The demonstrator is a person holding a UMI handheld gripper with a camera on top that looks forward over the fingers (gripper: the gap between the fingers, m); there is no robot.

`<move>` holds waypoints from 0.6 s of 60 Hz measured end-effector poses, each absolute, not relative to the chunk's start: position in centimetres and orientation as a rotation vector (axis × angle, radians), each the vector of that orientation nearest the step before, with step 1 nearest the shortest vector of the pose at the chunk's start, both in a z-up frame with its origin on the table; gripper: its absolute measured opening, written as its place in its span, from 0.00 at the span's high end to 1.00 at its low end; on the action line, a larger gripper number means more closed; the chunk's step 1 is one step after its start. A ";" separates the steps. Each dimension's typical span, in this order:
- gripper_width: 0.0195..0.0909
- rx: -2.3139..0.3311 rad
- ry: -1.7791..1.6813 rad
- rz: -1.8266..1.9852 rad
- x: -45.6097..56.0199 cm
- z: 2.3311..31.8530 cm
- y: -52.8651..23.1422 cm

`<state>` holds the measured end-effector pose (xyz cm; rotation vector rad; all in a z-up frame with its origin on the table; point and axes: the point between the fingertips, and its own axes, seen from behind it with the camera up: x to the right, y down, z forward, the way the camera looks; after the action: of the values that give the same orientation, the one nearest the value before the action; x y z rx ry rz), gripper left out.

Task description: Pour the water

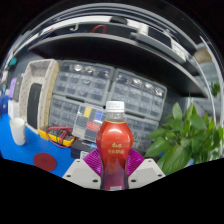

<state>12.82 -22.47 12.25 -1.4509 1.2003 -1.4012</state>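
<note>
Both fingers clamp a red bottle (115, 150) upright between them.

Gripper (115, 172) is closed on the lower body of the bottle, a purple pad (93, 160) showing on each side against it; the bottle holds red liquid, wears a white cap and a red label with small print too fine to read. To the right and just beyond the fingers stands a leafy green plant (186, 136). Behind the bottle runs a wall of small grey drawer cabinets (115, 90). Off to the left lies a blue tabletop (25, 157) with a white cup (18, 130) standing on it, well apart from the bottle, and a red round mark nearer the fingers.
</note>
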 end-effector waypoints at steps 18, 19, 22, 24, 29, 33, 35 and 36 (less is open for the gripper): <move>0.89 -1.951 0.556 -1.868 15.5 16.9 -12.3; 0.89 -1.969 0.506 -1.883 15.7 17.0 -11.8; 0.89 -2.018 0.393 -1.946 15.8 17.5 -9.7; 0.89 -2.049 0.312 -1.980 16.0 17.7 -8.3; 0.89 -2.126 0.091 -2.063 16.6 17.5 -5.2; 0.90 -2.178 -0.092 -2.120 16.7 17.1 -2.7; 0.90 -2.195 -0.190 -2.147 16.9 17.0 -1.8; 0.90 -2.203 -0.237 -2.163 16.8 16.8 -1.2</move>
<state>16.83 -1.16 16.77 -2.2026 -0.2374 -2.1633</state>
